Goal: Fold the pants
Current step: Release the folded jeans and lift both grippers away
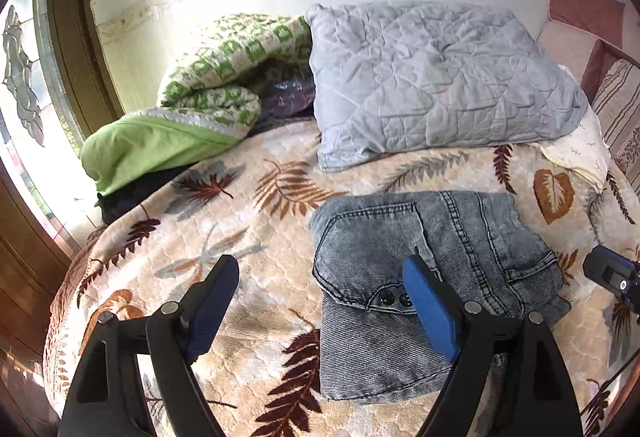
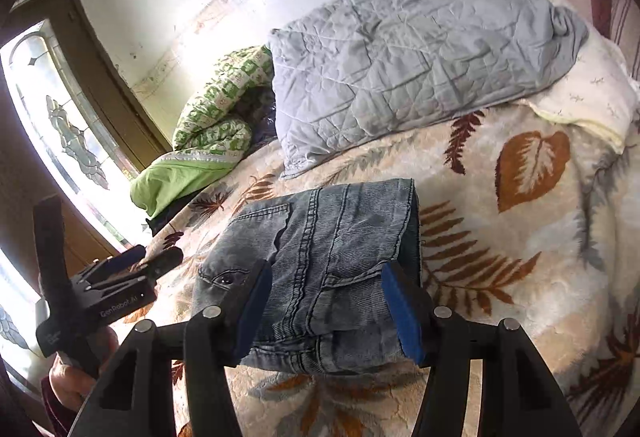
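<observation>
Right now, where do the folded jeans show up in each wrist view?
Left wrist: the folded jeans lie lower right of centre, partly behind the left gripper's right finger.
Right wrist: the folded jeans lie lower centre, beyond the open right gripper.
Shared landmark: grey quilted pillow behind them.

The gray-blue jeans [image 1: 436, 277] are folded into a small, thick bundle. They lie flat on the bed cover with leaves [image 1: 240, 237].

Both tools hover with jaws apart: left tool [image 1: 320, 289], right tool [image 2: 326, 301].
</observation>
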{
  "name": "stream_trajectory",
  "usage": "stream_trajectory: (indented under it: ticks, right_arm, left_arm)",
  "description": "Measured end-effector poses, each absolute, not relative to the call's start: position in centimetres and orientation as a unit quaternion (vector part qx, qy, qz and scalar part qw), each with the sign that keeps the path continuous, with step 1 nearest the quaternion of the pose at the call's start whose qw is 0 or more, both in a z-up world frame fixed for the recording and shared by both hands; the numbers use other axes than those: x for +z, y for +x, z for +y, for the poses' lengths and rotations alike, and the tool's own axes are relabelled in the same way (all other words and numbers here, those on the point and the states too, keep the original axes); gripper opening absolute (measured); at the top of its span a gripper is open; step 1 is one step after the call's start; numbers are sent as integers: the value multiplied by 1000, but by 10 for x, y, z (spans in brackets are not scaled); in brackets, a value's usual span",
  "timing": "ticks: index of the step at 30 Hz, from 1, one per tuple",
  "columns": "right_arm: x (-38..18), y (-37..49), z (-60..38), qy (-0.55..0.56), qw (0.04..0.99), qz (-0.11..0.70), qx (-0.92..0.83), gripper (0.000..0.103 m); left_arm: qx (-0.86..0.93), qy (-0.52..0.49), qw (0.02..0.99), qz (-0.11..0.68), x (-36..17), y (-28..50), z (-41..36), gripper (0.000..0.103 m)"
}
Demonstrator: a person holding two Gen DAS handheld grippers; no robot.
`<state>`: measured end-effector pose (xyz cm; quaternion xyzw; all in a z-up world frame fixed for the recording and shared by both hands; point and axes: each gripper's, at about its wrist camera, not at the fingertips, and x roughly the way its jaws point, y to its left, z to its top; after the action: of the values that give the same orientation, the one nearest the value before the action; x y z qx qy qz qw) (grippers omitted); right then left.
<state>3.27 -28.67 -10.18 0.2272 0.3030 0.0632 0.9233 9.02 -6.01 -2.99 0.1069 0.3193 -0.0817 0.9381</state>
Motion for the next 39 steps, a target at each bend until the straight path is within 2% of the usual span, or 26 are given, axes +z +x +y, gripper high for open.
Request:
stream_trajectory:
  ticks: [5,17,27,34,39]
  right_arm:
    - [-67,0,-255,193,941,268,75,61]
    - [-30,-43,-216,161,961,208,85,63]
    - [-31,-62,-202,106,976,186,37,71]
    - [-50,-47,-203,88,971,223,-1,72]
    - [-59,-40,-197,66,969,237,-5,72]
  left_arm:
    - [-73,90,957,267,3,56,-50,93]
    - [-61,62,976,202,38,7,-24,100]
    - [-33,69,976,204,21,5,-17,101]
    - [-31,60,970,232,2,11,-6,101]
    - [-11,52,976,211,1,10,5,101]
